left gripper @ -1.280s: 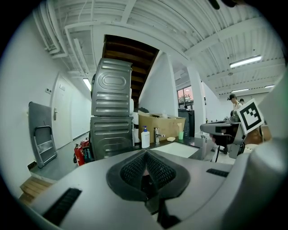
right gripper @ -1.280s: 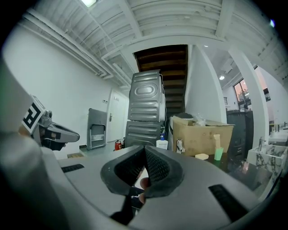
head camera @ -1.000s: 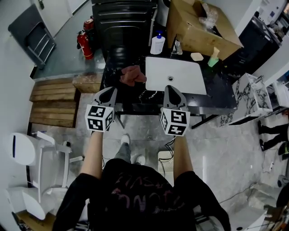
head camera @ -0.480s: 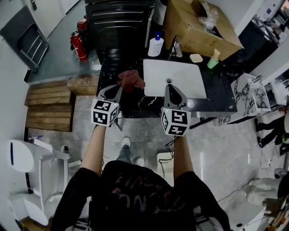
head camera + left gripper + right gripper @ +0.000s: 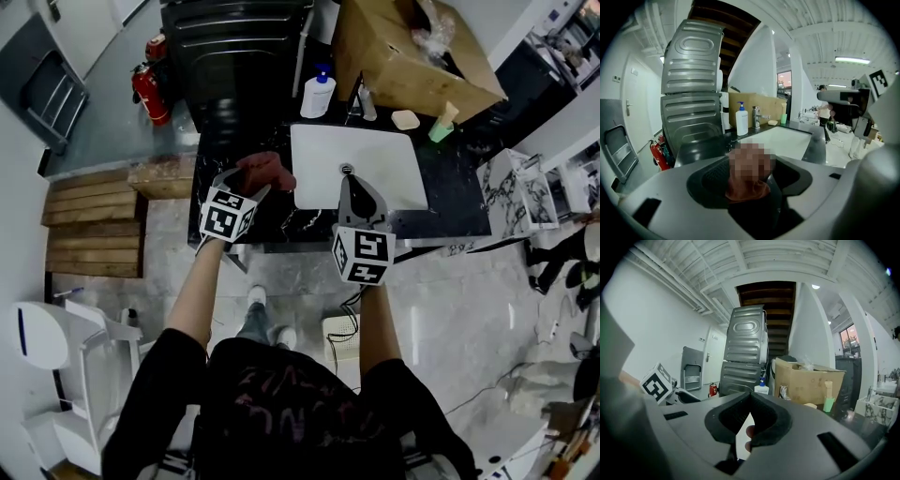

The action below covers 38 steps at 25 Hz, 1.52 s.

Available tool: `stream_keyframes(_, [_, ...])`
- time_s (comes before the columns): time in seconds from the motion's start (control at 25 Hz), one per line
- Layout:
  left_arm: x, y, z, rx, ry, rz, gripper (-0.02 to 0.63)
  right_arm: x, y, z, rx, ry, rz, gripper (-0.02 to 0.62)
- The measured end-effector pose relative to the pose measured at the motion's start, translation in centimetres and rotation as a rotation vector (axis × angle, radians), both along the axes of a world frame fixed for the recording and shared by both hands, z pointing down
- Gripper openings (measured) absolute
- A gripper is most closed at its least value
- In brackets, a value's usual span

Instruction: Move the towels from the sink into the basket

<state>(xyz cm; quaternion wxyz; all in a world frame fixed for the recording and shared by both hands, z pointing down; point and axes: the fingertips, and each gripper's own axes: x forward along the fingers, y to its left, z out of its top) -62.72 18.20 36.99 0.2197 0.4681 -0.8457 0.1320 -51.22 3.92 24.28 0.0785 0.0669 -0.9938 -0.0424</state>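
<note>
**Left one's got the towel, but it's a floppy grab**

The left gripper (image 5: pixel 247 182) is pinching the rust-red crumpled cloth towel (image 5: pixel 272 169). Its fingers are sitting part-way apart with the bunch filling the gap pad to pad, so I'm reading that as a hold, not a hover. The towel is lying on the black marbled stone bench (image 5: pixel 445 183), just beside the left rim of the white rectangular sink (image 5: pixel 361 150). It's not in the basin, which is looking bare. The right gripper (image 5: pixel 357 187) is hanging over the sink's front rim with its fingers closed tip to tip and nothing between them.

What's worrying me is soft, wrinkly fabric against ribbed dark pads, with most of the cloth sticking out past the fingertips. If only a fold is caught, the towel could be sliding out on the lift. The loose end could also be dragging across the glossy bench and catching the white pump bottle (image 5: pixel 317 94) or the chrome tap (image 5: pixel 364 101) behind. I'm also not spotting any basket in these views, so the carry may be a long one, giving a weak pinch more time to let go.
</note>
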Motion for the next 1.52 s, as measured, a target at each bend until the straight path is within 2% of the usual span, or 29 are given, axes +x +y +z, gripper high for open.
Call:
stream_keyframes(0.24, [-2.4,-1.9,3.1,-0.069,0.049,0.030,0.319,-0.9,-1.2,0.9,0.003,0.026,0.024,0.015])
stream_keyframes(0.44, [-2.9,-2.5,5.0,-0.104,0.108,0.049,0.313,-1.1,-2.1,2.0,0.001,0.053,0.052,0.015])
stream_keyframes(0.56, [-3.0,-2.4,5.5,-0.123,0.114,0.050,0.195,-1.2,-2.4,2.3,-0.002,0.057,0.062,0.015])
stream_keyframes(0.68, [-3.0,-2.2,5.6,-0.122,0.105,0.042,0.106,-1.2,-2.4,2.6,-0.004,0.060,0.068,0.015])
stream_keyframes(0.76, [-3.0,-2.1,5.3,-0.106,0.102,0.038,0.071,-1.1,-2.4,2.7,-0.005,0.060,0.072,0.015])
stream_keyframes(1.0, [-2.5,-1.9,3.4,-0.072,0.059,0.046,0.057,-0.7,-2.2,2.3,-0.013,0.050,0.081,0.015])
stream_keyframes(1.24, [-1.7,-2.9,1.7,-0.039,0.026,0.077,0.052,0.8,-3.2,2.2,-0.020,0.043,0.132,0.015])
stream_keyframes(1.52, [0.1,-6.7,0.1,-0.006,0.000,0.165,0.051,3.6,-5.8,2.1,-0.030,0.030,0.224,0.015])
